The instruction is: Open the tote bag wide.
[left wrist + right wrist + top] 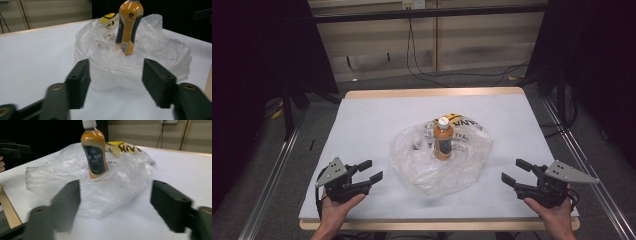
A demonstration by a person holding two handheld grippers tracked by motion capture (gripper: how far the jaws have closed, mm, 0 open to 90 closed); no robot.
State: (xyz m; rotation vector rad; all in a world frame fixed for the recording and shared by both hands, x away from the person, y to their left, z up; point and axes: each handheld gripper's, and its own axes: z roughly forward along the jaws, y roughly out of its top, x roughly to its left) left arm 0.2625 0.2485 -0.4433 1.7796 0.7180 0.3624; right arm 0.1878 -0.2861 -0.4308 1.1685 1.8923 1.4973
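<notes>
Both hands rest low at the near edge of the table [362,115], palms under the tools, jaws aimed inward at the middle. Left gripper [368,170] sits near the front left corner, jaws parted with nothing between them; right gripper [517,171] mirrors it at front right, jaws likewise apart and empty. Between them, well clear of both, an orange bottle [443,139] with a white cap stands upright in a crumpled clear plastic bag [432,170]. The gripper views show the bottle's dark label; its print is too blurred to read. The high view shows the floor cables [447,75] beyond the table.
</notes>
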